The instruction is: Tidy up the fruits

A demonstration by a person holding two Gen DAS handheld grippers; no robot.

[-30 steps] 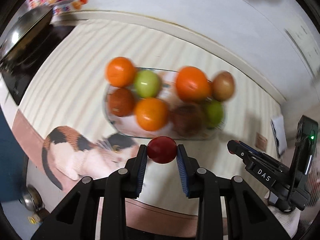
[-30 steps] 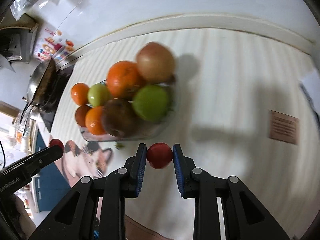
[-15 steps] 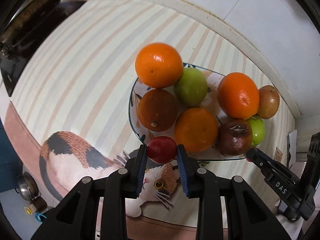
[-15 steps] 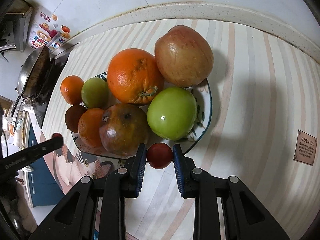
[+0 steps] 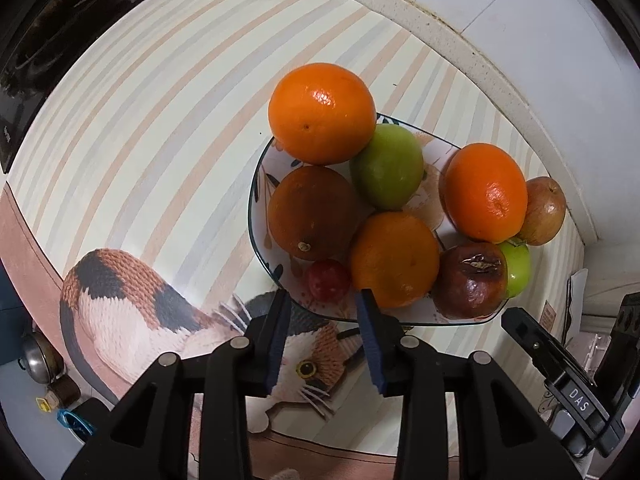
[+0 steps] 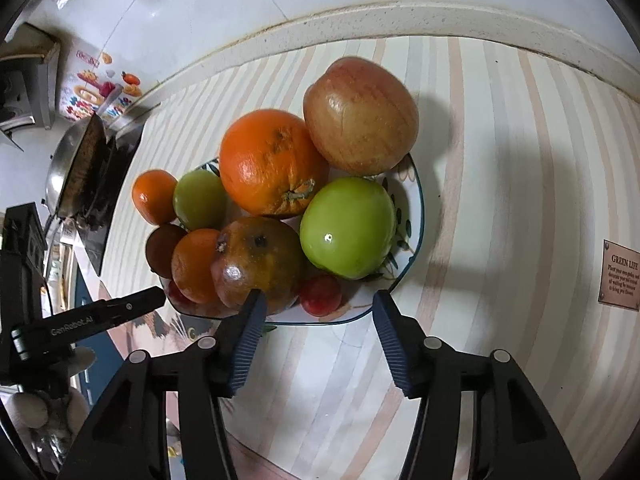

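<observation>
Both claws are opening and grip nothing. Left gripper [image 5: 323,306] hangs over a red fruit [image 5: 328,280] lying on the plate [image 5: 256,216] beside the oranges [image 5: 394,260]. Right gripper [image 6: 316,304] is over another red fruit [image 6: 320,295], by the green apple [image 6: 347,227].

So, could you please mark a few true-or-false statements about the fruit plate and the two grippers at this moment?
1. The left gripper clamps a small red fruit. False: its jaws are opening, and the small red fruit lies on the plate.
2. A second small red fruit lies on the plate ahead of the right gripper. True.
3. The plate holds only oranges. False: green fruits and an apple lie there too.
4. The cloth under the plate shows a cat. True.
5. The right gripper's jaws are shut. False: they are opening, with nothing between them.
</observation>
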